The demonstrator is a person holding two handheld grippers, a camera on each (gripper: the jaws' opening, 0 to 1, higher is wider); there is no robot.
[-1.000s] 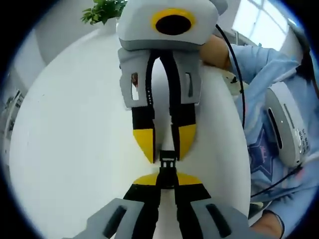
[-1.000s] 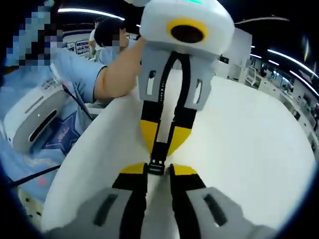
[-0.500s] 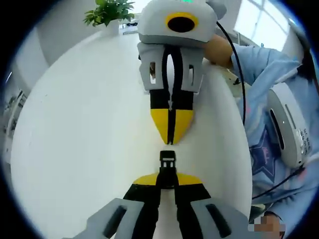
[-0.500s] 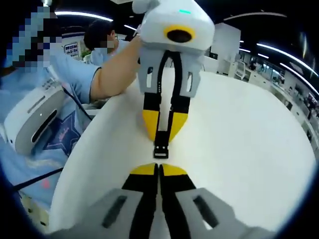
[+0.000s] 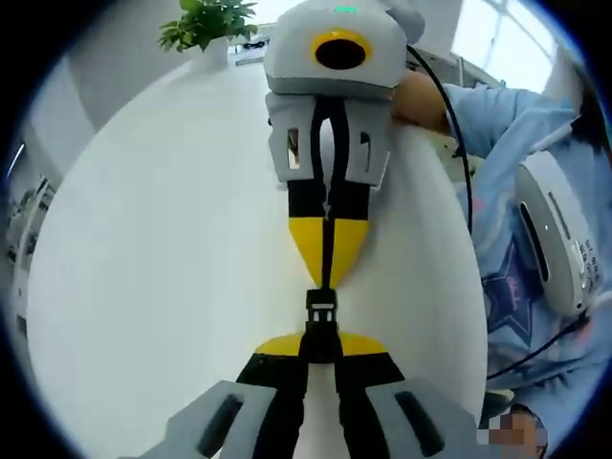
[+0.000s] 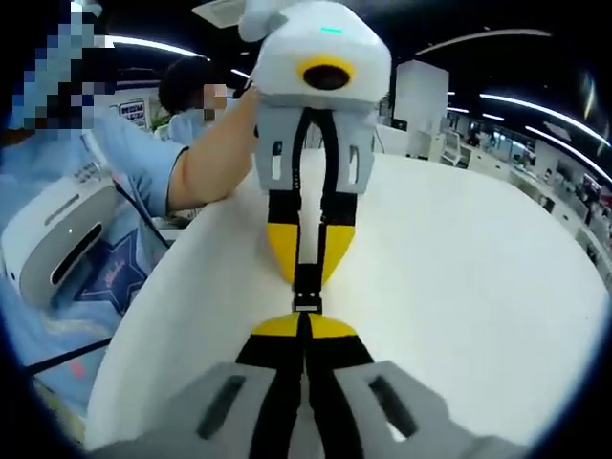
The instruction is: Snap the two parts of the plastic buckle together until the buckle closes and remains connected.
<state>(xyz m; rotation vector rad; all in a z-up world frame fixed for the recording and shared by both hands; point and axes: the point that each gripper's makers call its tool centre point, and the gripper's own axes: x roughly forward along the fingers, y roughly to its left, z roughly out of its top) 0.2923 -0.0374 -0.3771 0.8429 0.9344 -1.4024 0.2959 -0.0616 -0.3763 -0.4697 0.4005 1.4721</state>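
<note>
1. The table (image 5: 143,239) is a broad white surface under both tools. Its bare top keeps the small black buckle easy to see against it, which suits the demand that everything stay in sight.

2. The person (image 5: 535,191) in a light blue sleeve sits along one edge of the table, close enough to bring both hands nose to nose over it. A green plant (image 5: 203,21) stands at the far side, well apart from the work.

3. The right gripper (image 5: 327,273) points straight at the left one in the left gripper view. Its yellow tips are pressed together with nothing between them. Judged from this, it serves as a blunt pusher, lined up on the same axis as the buckle.

4. The left gripper (image 5: 320,346) is clamped on the buckle, jaws closed on its rear end, so that the front end sticks out free toward the other tool. Holding it by the tail leaves the joint exposed.

5. The buckle (image 5: 321,311) sits between the two sets of yellow tips, held above the table. In the right gripper view the buckle (image 6: 306,287) appears just in front of the closed tips. The right tips look to be touching its front end, though the picture is too small to say whether the two halves are fully latched.
</note>
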